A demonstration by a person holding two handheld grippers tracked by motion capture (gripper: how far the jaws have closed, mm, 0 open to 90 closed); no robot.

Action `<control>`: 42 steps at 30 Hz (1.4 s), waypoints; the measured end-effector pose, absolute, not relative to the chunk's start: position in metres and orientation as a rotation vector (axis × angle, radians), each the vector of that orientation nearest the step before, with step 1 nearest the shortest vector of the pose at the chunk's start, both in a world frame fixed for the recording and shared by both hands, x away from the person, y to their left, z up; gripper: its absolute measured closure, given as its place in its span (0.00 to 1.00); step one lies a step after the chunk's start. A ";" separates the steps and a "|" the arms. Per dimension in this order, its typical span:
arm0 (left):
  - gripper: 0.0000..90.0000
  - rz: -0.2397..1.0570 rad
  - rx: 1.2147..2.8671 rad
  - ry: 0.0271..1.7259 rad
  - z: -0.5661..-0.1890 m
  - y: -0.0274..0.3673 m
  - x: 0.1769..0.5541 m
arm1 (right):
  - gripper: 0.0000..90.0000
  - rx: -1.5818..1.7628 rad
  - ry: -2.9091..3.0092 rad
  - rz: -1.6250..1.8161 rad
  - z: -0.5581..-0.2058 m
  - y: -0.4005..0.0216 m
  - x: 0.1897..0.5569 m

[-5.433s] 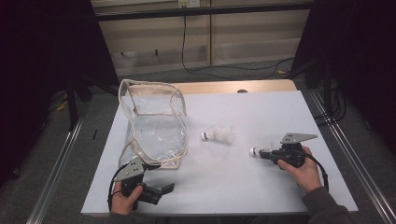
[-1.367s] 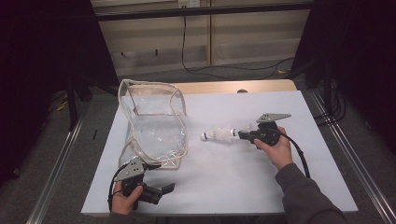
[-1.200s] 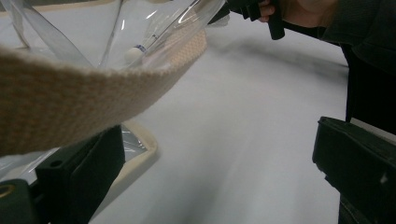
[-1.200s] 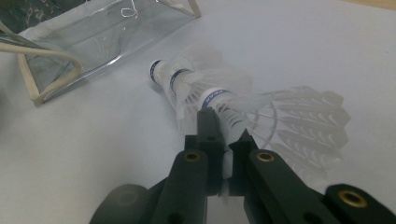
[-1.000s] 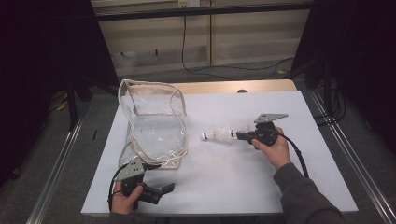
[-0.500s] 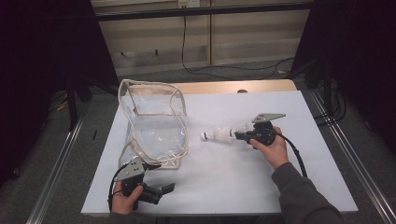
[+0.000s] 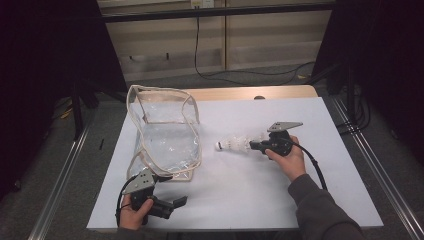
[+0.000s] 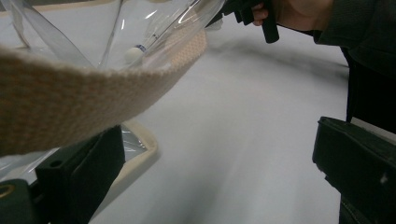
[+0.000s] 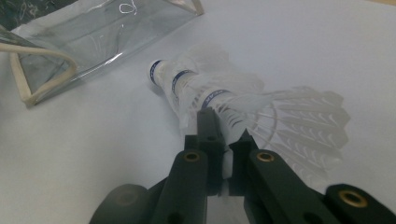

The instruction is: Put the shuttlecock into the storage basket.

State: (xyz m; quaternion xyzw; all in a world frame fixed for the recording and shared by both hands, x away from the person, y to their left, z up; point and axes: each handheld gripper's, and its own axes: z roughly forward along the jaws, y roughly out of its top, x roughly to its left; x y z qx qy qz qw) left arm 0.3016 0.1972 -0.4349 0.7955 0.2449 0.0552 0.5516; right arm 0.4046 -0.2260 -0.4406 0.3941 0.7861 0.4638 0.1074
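A: Right gripper [image 7: 256, 145] status?

B: My right gripper's jaws are pinched nearly together on the feather skirt of a shuttlecock [image 7: 234, 145]. In the right gripper view [image 9: 227, 140] the white feathers [image 9: 243, 105] sit clamped between the two black tips. Looks like stacked shuttlecocks, at least three blue-banded corks [image 9: 156, 72] nested in a row. Can't tell the exact count.

A: Where is it on the table?

B: Middle of the white table [image 7: 300, 115], corks pointing to 9 o'clock in the high view, toward the bag. Whether it rests on the surface or is just above it, I can't tell.

A: Bag?

B: Clear plastic bag [image 7: 165, 135] with beige webbing trim, at 9 o'clock from the shuttlecock, near but not touching. Mouth faces 12 o'clock.

A: Left gripper [image 7: 172, 205]?

B: My left gripper sits at 7 o'clock on the table, near the front edge, jaws wide apart, nothing between them. In the left gripper view the bag's beige strap [image 8: 84, 88] crosses just above my left-hand jaw; touching or not, can't tell. My right hand [image 8: 299, 9] shows at 1 o'clock there.
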 end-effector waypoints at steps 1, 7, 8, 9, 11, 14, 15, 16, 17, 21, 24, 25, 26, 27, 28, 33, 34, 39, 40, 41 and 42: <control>0.03 0.130 1.879 0.579 -0.435 0.197 0.302 | 0.98 1.162 2.312 1.366 -0.441 -0.226 0.405; 0.03 0.130 1.882 0.579 -0.435 0.197 0.302 | 0.98 1.165 2.311 1.360 -0.442 -0.225 0.405; 0.03 0.129 1.880 0.580 -0.435 0.197 0.301 | 0.98 1.165 2.306 1.363 -0.442 -0.225 0.406; 0.03 0.129 1.881 0.580 -0.435 0.197 0.301 | 0.98 1.167 2.306 1.368 -0.442 -0.225 0.406; 0.03 0.130 1.879 0.579 -0.435 0.197 0.302 | 0.98 1.160 2.313 1.358 -0.442 -0.224 0.406; 0.03 0.129 1.882 0.579 -0.435 0.197 0.302 | 0.98 1.152 2.323 1.351 -0.442 -0.223 0.408; 0.03 0.129 1.882 0.579 -0.435 0.197 0.302 | 0.98 1.153 2.325 1.355 -0.441 -0.222 0.408; 0.03 0.129 1.882 0.579 -0.435 0.197 0.302 | 0.98 1.147 2.325 1.356 -0.441 -0.222 0.408; 0.03 0.128 1.880 0.580 -0.435 0.197 0.301 | 0.98 1.144 2.326 1.352 -0.441 -0.221 0.409; 0.03 0.130 1.879 0.579 -0.435 0.197 0.302 | 0.98 1.143 2.324 1.361 -0.439 -0.220 0.411; 0.03 0.127 1.881 0.580 -0.435 0.197 0.301 | 0.98 1.141 2.327 1.353 -0.439 -0.218 0.413; 0.03 0.127 1.881 0.579 -0.435 0.197 0.301 | 0.98 1.144 2.327 1.351 -0.439 -0.218 0.414; 0.03 0.128 1.883 0.578 -0.435 0.198 0.301 | 0.98 1.141 2.326 1.348 -0.439 -0.217 0.415; 0.03 0.128 1.881 0.579 -0.435 0.198 0.301 | 0.98 1.142 2.328 1.347 -0.438 -0.217 0.415; 0.03 0.127 1.880 0.580 -0.435 0.198 0.301 | 0.98 1.136 2.330 1.343 -0.438 -0.217 0.416; 0.03 0.129 1.882 0.578 -0.435 0.198 0.301 | 0.98 1.132 2.339 1.342 -0.440 -0.214 0.416; 0.03 0.128 1.882 0.579 -0.435 0.198 0.301 | 0.98 1.134 2.344 1.340 -0.441 -0.214 0.416; 0.03 0.129 1.883 0.578 -0.435 0.198 0.302 | 0.98 1.124 2.362 1.349 -0.441 -0.212 0.415; 0.03 0.128 1.881 0.579 -0.435 0.198 0.301 | 0.98 1.115 2.368 1.341 -0.441 -0.211 0.414; 0.03 0.129 1.881 0.579 -0.435 0.198 0.301 | 0.98 1.107 2.373 1.337 -0.441 -0.211 0.414; 0.03 0.129 1.882 0.579 -0.435 0.198 0.301 | 0.98 1.104 2.378 1.336 -0.441 -0.211 0.413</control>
